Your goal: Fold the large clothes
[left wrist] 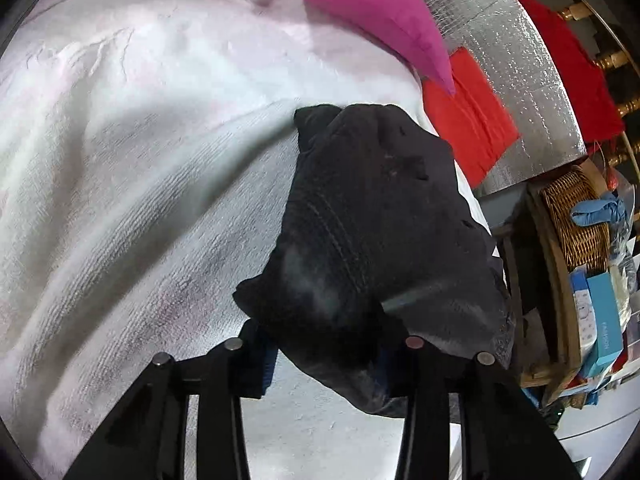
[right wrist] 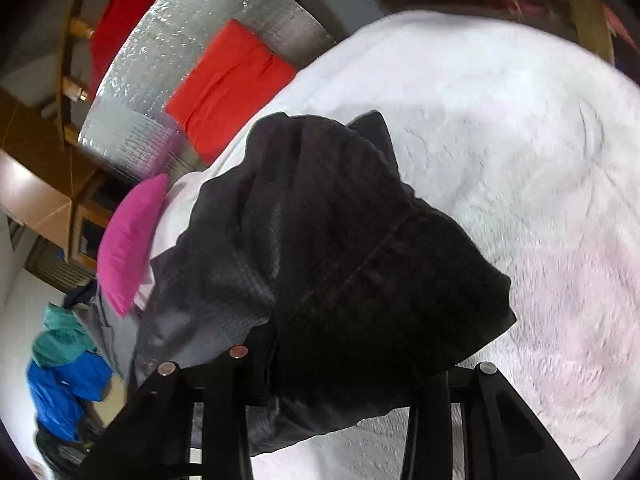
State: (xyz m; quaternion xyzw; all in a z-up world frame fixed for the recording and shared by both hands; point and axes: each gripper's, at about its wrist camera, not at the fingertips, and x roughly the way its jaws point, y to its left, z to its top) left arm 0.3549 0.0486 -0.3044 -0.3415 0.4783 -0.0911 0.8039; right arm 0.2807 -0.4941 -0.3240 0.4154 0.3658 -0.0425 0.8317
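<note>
Both the left hand-held gripper (left wrist: 326,354) and the right hand-held gripper (right wrist: 340,364) were clamped on the black, stitched fabric garment (left wrist: 372,220), lifted above the white fluffy blanket (left wrist: 140,140). Mid-fold, it seemed; next, lowering it flat and even.

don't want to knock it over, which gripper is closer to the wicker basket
Left, probably: the wicker basket sits off to the left gripper's right; the right gripper's view never shows it.

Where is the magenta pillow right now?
The magenta pillow lies at the white blanket's far edge, beside the red cushion; it sits top-centre in the left wrist view, left-of-centre in the right wrist view.
</note>
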